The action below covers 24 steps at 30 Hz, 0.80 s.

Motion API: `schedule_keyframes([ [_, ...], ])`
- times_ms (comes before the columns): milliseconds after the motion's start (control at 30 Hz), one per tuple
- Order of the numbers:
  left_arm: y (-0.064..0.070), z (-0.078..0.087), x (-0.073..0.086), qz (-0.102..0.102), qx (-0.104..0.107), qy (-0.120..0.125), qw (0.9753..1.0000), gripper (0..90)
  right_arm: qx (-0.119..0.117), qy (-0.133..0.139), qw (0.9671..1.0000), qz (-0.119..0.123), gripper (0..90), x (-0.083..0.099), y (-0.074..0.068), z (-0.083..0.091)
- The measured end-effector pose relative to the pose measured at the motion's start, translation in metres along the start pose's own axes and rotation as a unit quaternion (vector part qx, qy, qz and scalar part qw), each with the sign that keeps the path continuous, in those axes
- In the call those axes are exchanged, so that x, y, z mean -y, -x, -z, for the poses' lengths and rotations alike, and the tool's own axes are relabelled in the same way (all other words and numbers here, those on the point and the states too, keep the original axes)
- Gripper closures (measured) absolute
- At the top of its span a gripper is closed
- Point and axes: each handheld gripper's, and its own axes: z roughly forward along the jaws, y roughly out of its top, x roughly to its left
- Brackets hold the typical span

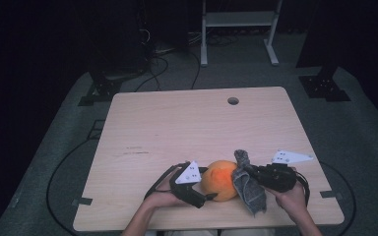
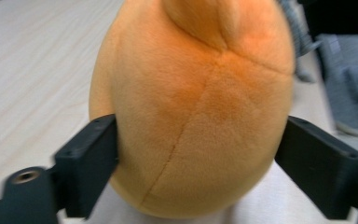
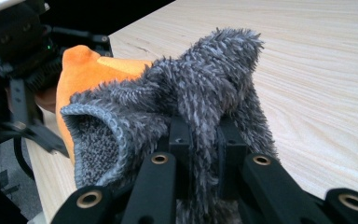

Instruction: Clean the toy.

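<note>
An orange plush toy (image 1: pixel 219 179) sits near the table's front edge, between the two grippers. My left gripper (image 1: pixel 207 196) is shut on the plush (image 2: pixel 196 116), with one jaw pressed into each of its sides. A fuzzy grey cloth (image 1: pixel 246 183) hangs against the plush's right side. My right gripper (image 1: pixel 248 173) is shut on a fold of that cloth (image 3: pixel 200 107), which bunches up between the jaws and drapes over them. Behind the cloth, the orange plush (image 3: pixel 86 70) and the left gripper (image 3: pixel 23 93) show in the right gripper view.
The wooden table (image 1: pixel 192 128) stretches bare beyond the toy, with a round cable hole (image 1: pixel 233 101) near its far edge. A white frame (image 1: pixel 238 29) and dark stands sit on the carpet behind. Cables run across the floor.
</note>
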Motion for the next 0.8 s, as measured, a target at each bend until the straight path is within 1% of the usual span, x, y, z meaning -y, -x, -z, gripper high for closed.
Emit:
schedule_keyframes([
  [33, 0.001, 0.000, -0.002, 0.000, -0.011, -0.001, 0.9999, 22.3, 0.003, -0.001, 1.0000, 0.000, 79.2, 0.000, 0.000, 0.000],
  [100, 0.003, 0.002, -0.006, 0.000, -0.023, 0.006, 0.9997, 29.3, 0.008, 0.004, 1.0000, -0.004, 79.4, -0.001, -0.001, 0.002],
  [167, 0.004, 0.006, -0.011, -0.001, -0.030, 0.020, 0.9993, 33.3, 0.008, 0.015, 0.9998, 0.005, 79.4, -0.007, -0.006, 0.009],
  [200, 0.004, 0.007, -0.014, 0.001, -0.033, 0.023, 0.9992, 34.5, 0.005, 0.024, 0.9996, 0.012, 79.4, -0.010, -0.010, 0.012],
  [267, 0.003, 0.007, -0.018, 0.003, -0.039, 0.025, 0.9989, 35.2, -0.017, 0.043, 0.9987, 0.024, 79.4, -0.018, -0.022, 0.016],
  [300, 0.003, 0.007, -0.018, 0.003, -0.039, 0.025, 0.9989, 35.6, -0.017, 0.043, 0.9987, 0.024, 79.4, -0.018, -0.022, 0.016],
  [333, 0.002, 0.007, -0.018, 0.004, -0.040, 0.029, 0.9988, 35.6, -0.021, 0.045, 0.9981, 0.036, 79.4, -0.022, -0.028, 0.016],
  [367, 0.000, 0.010, -0.018, 0.012, -0.039, 0.034, 0.9986, 36.0, -0.019, 0.042, 0.9971, 0.060, 79.4, -0.027, -0.039, 0.011],
  [400, 0.000, 0.010, -0.018, 0.012, -0.039, 0.034, 0.9986, 36.2, -0.018, 0.042, 0.9969, 0.064, 79.4, -0.027, -0.039, 0.010],
  [433, -0.003, 0.016, -0.016, 0.028, -0.035, 0.044, 0.9980, 36.4, -0.015, 0.038, 0.9974, 0.059, 79.4, -0.025, -0.036, 0.008],
  [500, -0.005, 0.020, -0.017, 0.037, -0.030, 0.052, 0.9975, 36.4, -0.002, 0.024, 0.9988, 0.042, 79.4, -0.018, -0.025, 0.003],
  [533, -0.005, 0.020, -0.017, 0.033, -0.027, 0.049, 0.9979, 36.4, 0.002, 0.015, 0.9993, 0.034, 79.4, -0.013, -0.021, 0.000],
  [567, -0.005, 0.020, -0.017, 0.033, -0.027, 0.049, 0.9979, 36.3, 0.004, 0.012, 0.9995, 0.030, 79.4, -0.010, -0.020, -0.001],
  [600, -0.004, 0.019, -0.018, 0.031, -0.027, 0.043, 0.9982, 36.3, 0.004, 0.012, 0.9995, 0.030, 79.4, -0.010, -0.020, -0.001],
  [633, -0.003, 0.016, -0.017, 0.033, -0.031, 0.039, 0.9982, 36.4, 0.005, 0.017, 0.9989, 0.042, 79.4, -0.012, -0.028, 0.000],
  [667, -0.003, 0.015, -0.016, 0.033, -0.033, 0.034, 0.9983, 36.4, 0.006, 0.020, 0.9986, 0.049, 79.3, -0.014, -0.030, 0.000],
  [700, -0.003, 0.015, -0.016, 0.033, -0.033, 0.034, 0.9983, 36.5, 0.006, 0.020, 0.9986, 0.049, 79.3, -0.014, -0.030, 0.000],
  [733, -0.003, 0.013, -0.015, 0.035, -0.034, 0.030, 0.9984, 36.5, -0.001, 0.022, 0.9983, 0.054, 79.3, -0.017, -0.033, 0.001],
  [800, -0.003, 0.012, -0.014, 0.034, -0.034, 0.028, 0.9984, 36.4, -0.005, 0.019, 0.9987, 0.046, 79.3, -0.013, -0.028, -0.001],
])
